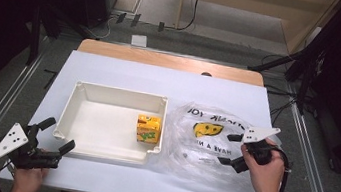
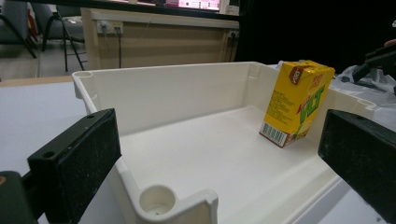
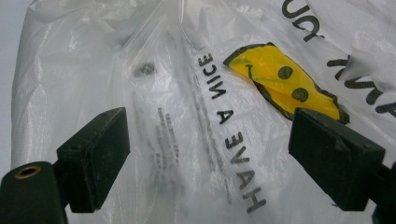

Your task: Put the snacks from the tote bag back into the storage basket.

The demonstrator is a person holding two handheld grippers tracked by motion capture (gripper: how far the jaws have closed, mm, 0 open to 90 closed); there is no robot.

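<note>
Lying crumpled and flat on the right half of the white-covered table (image 1: 111,70), just beside the tray's right wall: a clear plastic bag (image 1: 202,146) printed with a yellow smiley (image 3: 285,79), its lettering reading upside down from the near edge, long axis running from near to far edge. Hovering over the bag's right side, jaws spread wide, gripping nothing: the right gripper (image 1: 232,150). Waiting open and empty at the near left corner of the white tray (image 1: 80,113): the left gripper (image 1: 58,135). Standing upright in the tray's near right corner: a yellow juice carton (image 1: 148,129).
</note>
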